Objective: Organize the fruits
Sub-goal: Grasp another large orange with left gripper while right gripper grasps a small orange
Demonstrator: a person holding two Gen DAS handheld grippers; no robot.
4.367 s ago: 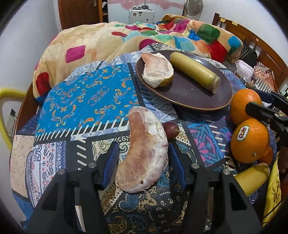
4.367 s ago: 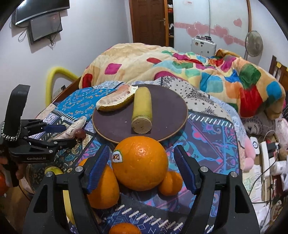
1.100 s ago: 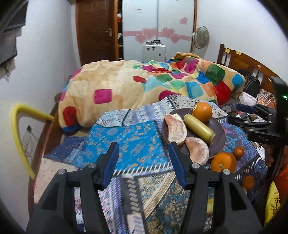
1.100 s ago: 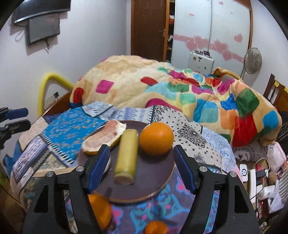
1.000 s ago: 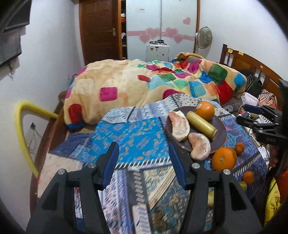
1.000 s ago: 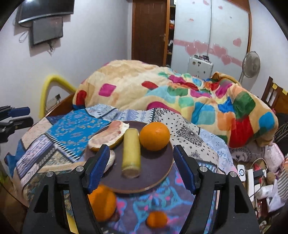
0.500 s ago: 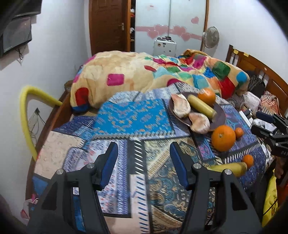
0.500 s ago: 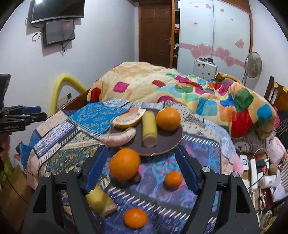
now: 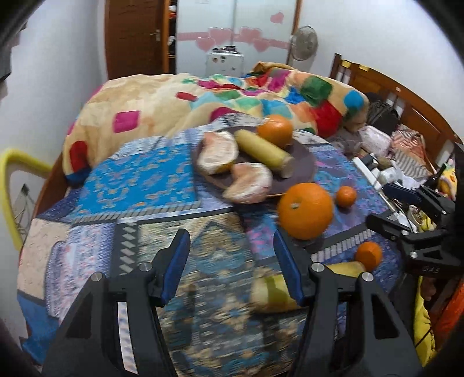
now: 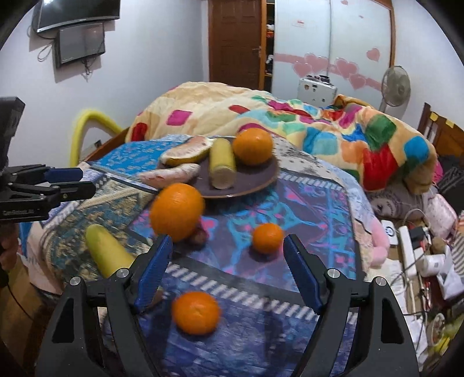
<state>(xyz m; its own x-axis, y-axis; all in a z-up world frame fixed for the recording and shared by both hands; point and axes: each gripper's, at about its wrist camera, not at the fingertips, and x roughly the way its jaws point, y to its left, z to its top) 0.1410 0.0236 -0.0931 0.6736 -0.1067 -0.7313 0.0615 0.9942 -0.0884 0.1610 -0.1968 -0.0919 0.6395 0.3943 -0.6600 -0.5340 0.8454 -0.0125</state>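
Left hand-held gripper (image 9: 232, 265) hung over patterned tabletop (image 9: 139, 185), well left of plate (image 9: 304, 162); fingers apart, nothing between. On plate (image 10: 261, 177): two pomelo pieces (image 10: 185, 153), banana (image 10: 221, 165), orange (image 10: 253, 146). Just before plate, on cloth: big orange (image 10: 177, 211); small orange (image 10: 267, 237) right of it; second banana (image 10: 107, 250) left, near edge. Right hand-held gripper (image 10: 227, 275) nearer camera than plate, fingers apart, empty; another small orange (image 10: 195, 313) below it.

Home bedroom: bed w/ quilt (image 10: 261, 116), wardrobe (image 10: 333, 37), wall TV (image 10: 78, 11), fan (image 10: 395, 84).
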